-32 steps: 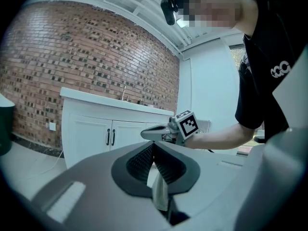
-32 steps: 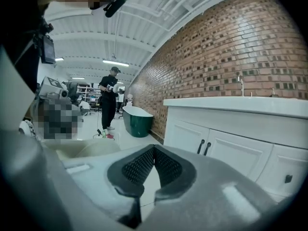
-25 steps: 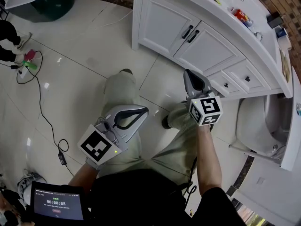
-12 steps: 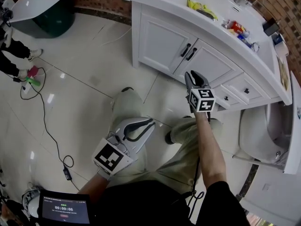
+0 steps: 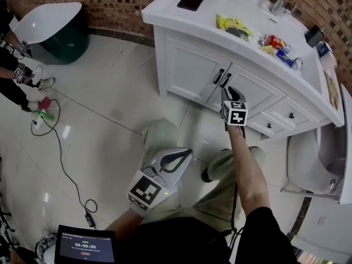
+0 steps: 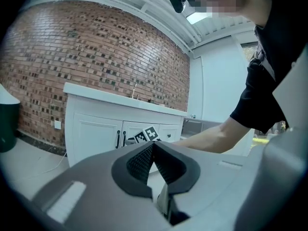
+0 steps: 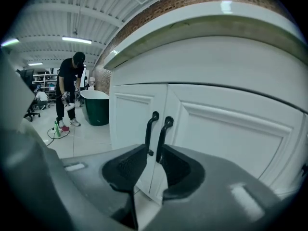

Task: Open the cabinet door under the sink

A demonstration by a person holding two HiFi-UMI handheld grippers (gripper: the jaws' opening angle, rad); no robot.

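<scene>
Claw on the right [image 5: 230, 92] is released, jaws a little apart with nothing gripped, hovering just in front of the two black handles [image 7: 163, 138] where the white cabinet doors [image 5: 193, 70] meet. I think it isn't touching them, but it's hard to say. Doors are shut. Left claw [image 5: 188, 152] is clenched on nothing, low over the person's knee, well back from the cabinet. A phone [image 5: 191, 0] lies on the worktop [image 5: 165, 11] above.

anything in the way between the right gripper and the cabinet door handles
Nothing visible. The right gripper points straight at the two black handles where the cabinet doors meet. Its fingers are apart, with only open air between them and the handles.
</scene>
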